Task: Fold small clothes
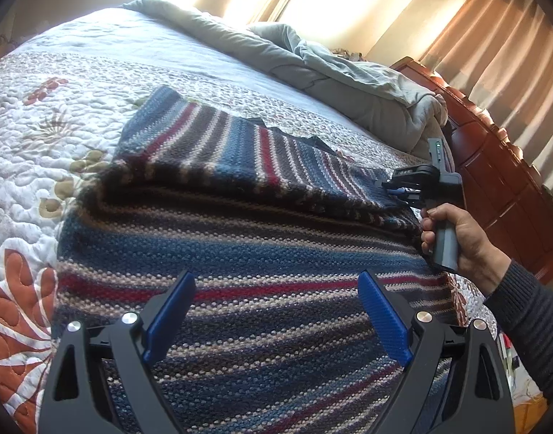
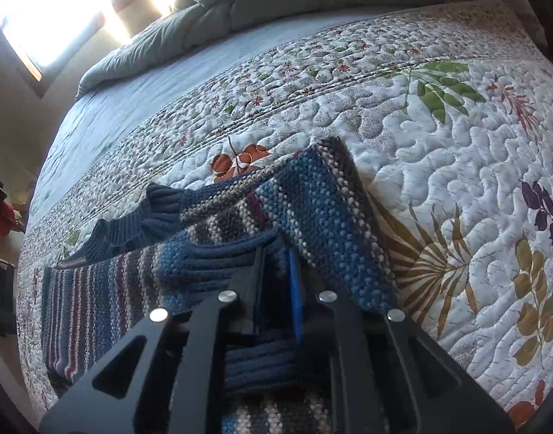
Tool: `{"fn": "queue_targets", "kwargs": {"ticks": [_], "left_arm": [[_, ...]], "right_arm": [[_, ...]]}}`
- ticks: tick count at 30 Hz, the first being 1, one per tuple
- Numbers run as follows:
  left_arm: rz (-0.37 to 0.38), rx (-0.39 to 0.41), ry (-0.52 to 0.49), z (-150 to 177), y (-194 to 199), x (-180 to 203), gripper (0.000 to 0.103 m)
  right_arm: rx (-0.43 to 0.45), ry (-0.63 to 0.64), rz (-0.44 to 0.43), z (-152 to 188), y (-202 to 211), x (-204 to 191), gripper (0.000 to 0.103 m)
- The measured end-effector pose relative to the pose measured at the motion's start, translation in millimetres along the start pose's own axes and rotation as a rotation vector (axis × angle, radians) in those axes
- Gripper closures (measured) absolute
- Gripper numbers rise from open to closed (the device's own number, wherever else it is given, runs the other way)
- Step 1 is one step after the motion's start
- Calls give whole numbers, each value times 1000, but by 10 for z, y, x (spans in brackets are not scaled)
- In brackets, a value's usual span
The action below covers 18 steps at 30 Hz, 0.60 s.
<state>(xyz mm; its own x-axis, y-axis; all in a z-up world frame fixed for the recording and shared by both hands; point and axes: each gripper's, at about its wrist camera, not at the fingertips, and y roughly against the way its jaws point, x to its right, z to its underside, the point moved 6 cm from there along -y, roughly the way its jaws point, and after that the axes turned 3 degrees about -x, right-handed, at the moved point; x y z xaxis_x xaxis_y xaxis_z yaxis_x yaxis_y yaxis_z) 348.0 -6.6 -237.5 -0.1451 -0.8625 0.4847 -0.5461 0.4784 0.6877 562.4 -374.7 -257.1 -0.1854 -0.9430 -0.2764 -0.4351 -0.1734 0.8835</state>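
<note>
Knit striped sweater (image 1: 240, 224) edge is clenched in right gripper (image 2: 276, 271), left gripper (image 1: 276, 311) released above it; thick fold may slip out.

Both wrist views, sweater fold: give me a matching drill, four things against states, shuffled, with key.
Things:
1. left claw
2. right claw
3. blue, red and beige striped knit sweater
4. rumpled grey comforter

States:
A. bunched at the far side of the bed
B. jaws wide apart, nothing between them
C. partly folded over itself on the white floral quilt
D. closed on ribbed blue knit

Pairs: 1-B, 2-D, 3-C, 4-A
</note>
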Motion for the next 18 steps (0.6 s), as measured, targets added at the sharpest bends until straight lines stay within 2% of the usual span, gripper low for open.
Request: {"fn": "queue_targets", "kwargs": {"ticks": [2, 5, 9, 11, 13, 15, 16, 18], "left_arm": [[-1, -3, 3, -4, -5, -18, 11], [-6, -8, 1, -7, -14, -26, 11], [-14, -15, -9, -4, -41, 10, 11], [-25, -9, -27, -4, -28, 48, 11], [-33, -5, -41, -3, -5, 97, 11], [-40, 1, -55, -7, 41, 145, 11], [-43, 9, -66, -11, 75, 177, 11], [-61, 26, -99, -21, 145, 250, 11]], "right_arm": [[24, -17, -14, 32, 124, 6, 78], [86, 10, -44, 169, 402, -93, 78], [36, 74, -60, 440, 345, -215, 78], [-11, 60, -30, 528, 166, -168, 86], [7, 36, -38, 544, 183, -115, 90], [19, -6, -82, 584, 316, -99, 82], [26, -13, -98, 621, 391, -100, 71], [38, -4, -127, 743, 572, -100, 68]]}}
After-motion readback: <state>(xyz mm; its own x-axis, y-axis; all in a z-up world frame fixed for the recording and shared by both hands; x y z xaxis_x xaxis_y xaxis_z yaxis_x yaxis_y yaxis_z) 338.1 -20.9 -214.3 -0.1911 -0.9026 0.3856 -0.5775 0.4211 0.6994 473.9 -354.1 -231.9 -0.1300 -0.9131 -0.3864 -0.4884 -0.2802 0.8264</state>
